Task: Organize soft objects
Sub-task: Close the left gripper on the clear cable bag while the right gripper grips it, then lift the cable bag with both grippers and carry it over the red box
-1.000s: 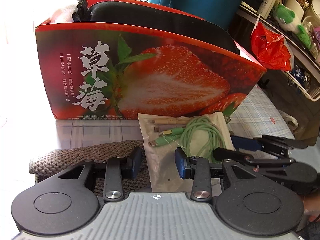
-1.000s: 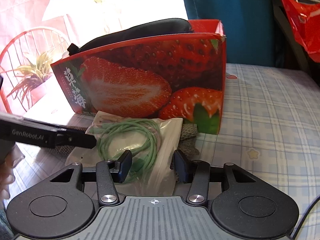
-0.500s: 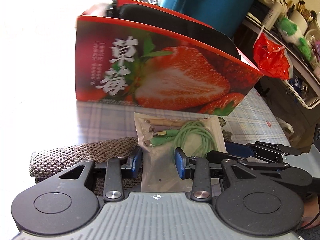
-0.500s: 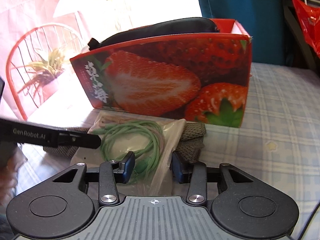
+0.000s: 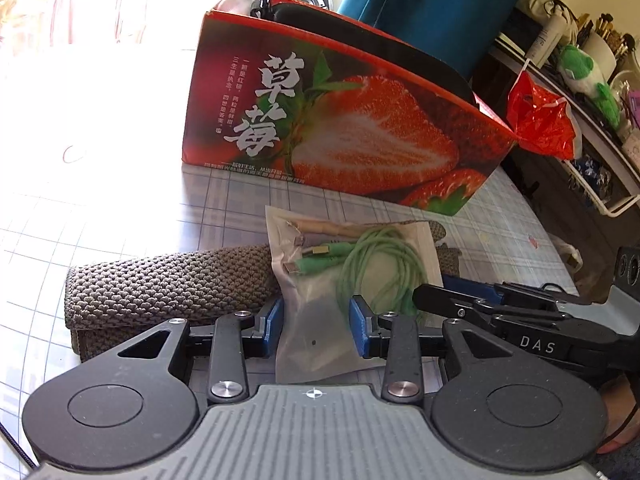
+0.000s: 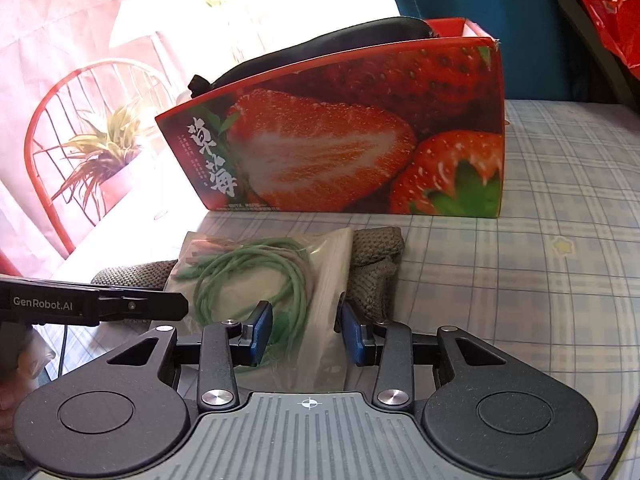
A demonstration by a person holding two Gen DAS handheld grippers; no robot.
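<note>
A clear plastic bag [image 5: 320, 276] of green cables lies across a grey knitted cloth [image 5: 168, 284] on the checked table, in front of a red strawberry box [image 5: 360, 132]. My left gripper [image 5: 316, 326] is shut on the bag's near edge, its blue pads against both sides. My right gripper [image 6: 306, 332] is shut on the same bag [image 6: 248, 276] further right, and crumpled plastic fills the gap between its pads. The knitted cloth [image 6: 376, 264] sticks out on both sides of the bag. One gripper's fingers [image 5: 460, 306] reach in beside the other's. A black case [image 6: 320, 40] stands in the box [image 6: 340, 148].
A red plastic bag [image 5: 540, 120] hangs from a cluttered shelf with a green plush toy [image 5: 580, 72] at the right. A teal cushion [image 5: 432, 4] rises behind the box. A red wire chair with a potted plant [image 6: 100, 152] stands at the left. Checked tablecloth [image 6: 540, 260] stretches to the right.
Both grippers, the bag and the knitted cloth have drawn back from the box, and a strip of table now shows between them. The right jaws narrowed onto the bag.
</note>
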